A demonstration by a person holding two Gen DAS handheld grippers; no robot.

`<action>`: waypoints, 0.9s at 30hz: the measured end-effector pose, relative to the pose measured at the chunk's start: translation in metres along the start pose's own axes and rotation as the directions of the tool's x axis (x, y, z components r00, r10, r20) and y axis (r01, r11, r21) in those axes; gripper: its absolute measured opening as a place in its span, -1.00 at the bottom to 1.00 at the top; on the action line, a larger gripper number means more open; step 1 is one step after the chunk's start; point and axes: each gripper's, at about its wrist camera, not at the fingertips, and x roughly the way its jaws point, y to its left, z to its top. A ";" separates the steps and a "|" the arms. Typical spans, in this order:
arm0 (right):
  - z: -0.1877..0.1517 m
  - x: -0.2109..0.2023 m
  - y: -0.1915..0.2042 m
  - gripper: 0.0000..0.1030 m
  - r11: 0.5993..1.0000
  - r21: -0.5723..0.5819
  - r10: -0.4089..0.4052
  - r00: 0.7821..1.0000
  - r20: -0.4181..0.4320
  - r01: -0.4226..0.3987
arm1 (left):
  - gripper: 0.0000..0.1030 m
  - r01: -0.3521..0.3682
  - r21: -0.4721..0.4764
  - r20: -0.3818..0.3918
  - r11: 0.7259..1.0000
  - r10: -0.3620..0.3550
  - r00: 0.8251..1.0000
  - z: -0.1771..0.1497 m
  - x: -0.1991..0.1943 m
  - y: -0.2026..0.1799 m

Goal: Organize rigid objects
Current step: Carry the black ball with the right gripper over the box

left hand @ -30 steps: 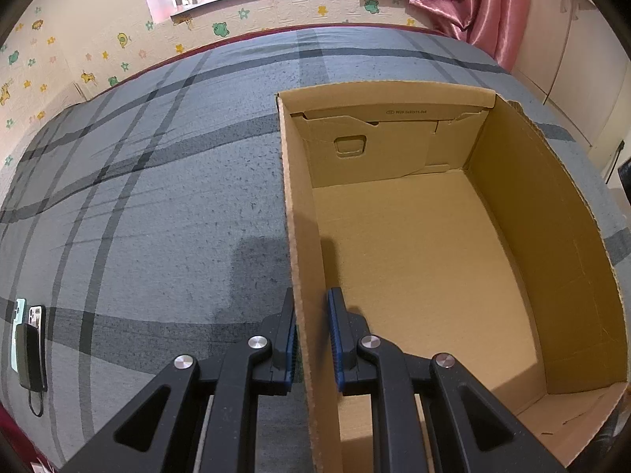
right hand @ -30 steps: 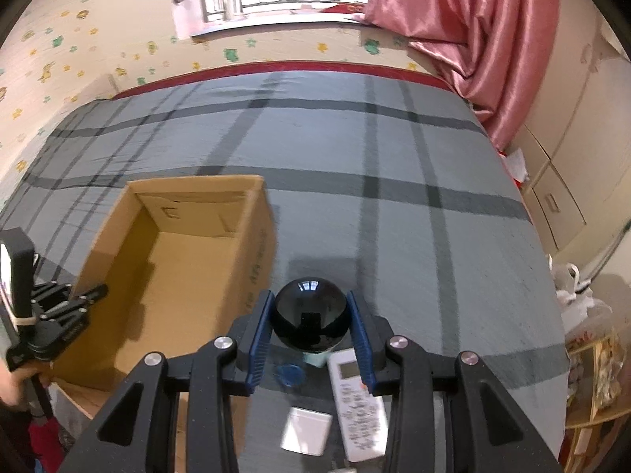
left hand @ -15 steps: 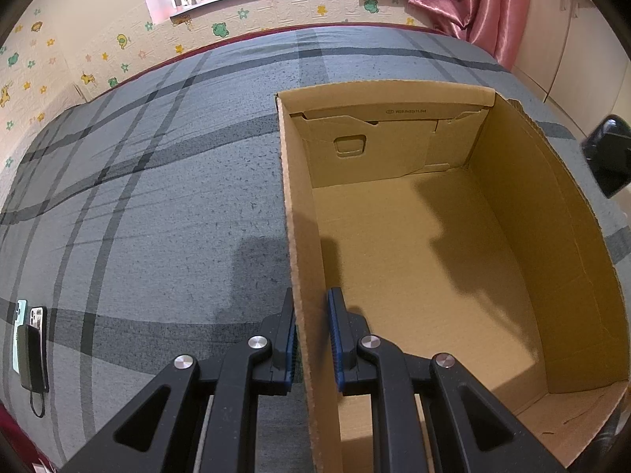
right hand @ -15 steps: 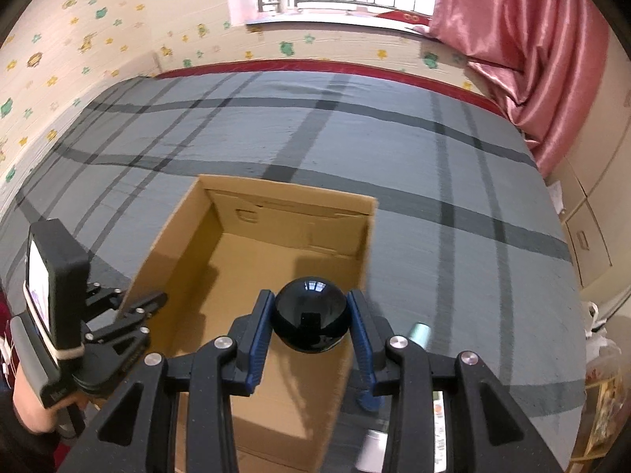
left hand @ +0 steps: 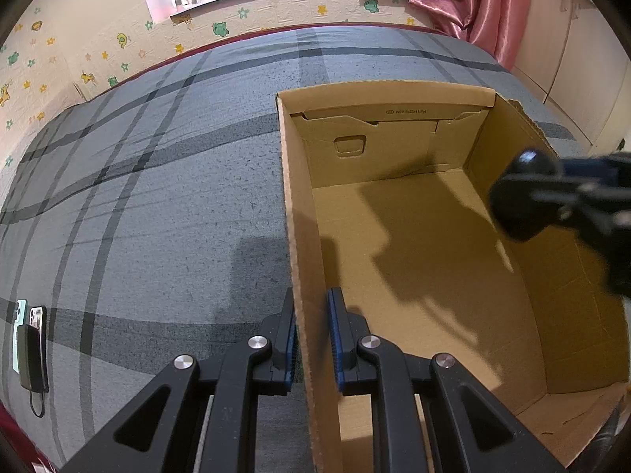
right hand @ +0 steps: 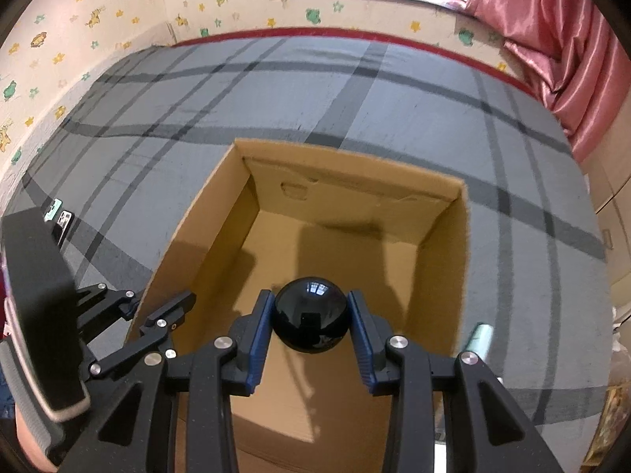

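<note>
An open cardboard box [left hand: 418,252] stands on the grey plaid bed; it also shows in the right wrist view [right hand: 461,276]. My left gripper [left hand: 311,339] is shut on the box's left wall [left hand: 301,236], one finger on each side. My right gripper [right hand: 311,327] is shut on a glossy black ball [right hand: 311,319] and holds it above the inside of the box. In the left wrist view the ball [left hand: 520,197] appears blurred over the box's right wall, with the right gripper behind it. The left gripper [right hand: 157,311] shows at the box's left wall in the right wrist view.
Phones and a black power bank [left hand: 29,343] lie on the bed at the far left, also visible in the right wrist view [right hand: 59,216]. A pale cylinder [right hand: 479,339] lies right of the box. A starred wall and a pink curtain [right hand: 552,31] border the bed.
My right gripper carried the black ball left from beside the box to above its inside. The remote and small items dropped out of view. My left gripper stayed clamped on the box wall.
</note>
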 end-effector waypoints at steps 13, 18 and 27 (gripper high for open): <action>0.000 0.062 0.021 -0.22 1.000 -0.001 0.004 0.991 -0.137 -0.004 | -0.70 -0.006 0.004 0.002 1.000 0.006 1.000 0.000 -0.001 -0.001; 0.000 0.078 0.020 -0.21 1.000 0.031 0.011 0.984 -0.179 -0.006 | -0.70 -0.012 0.011 0.000 1.000 0.012 1.000 0.000 0.001 -0.003; 0.002 0.090 0.022 -0.21 0.999 0.035 -0.015 0.977 -0.214 0.023 | -0.70 -0.012 0.009 -0.001 1.000 0.012 1.000 0.001 0.000 -0.002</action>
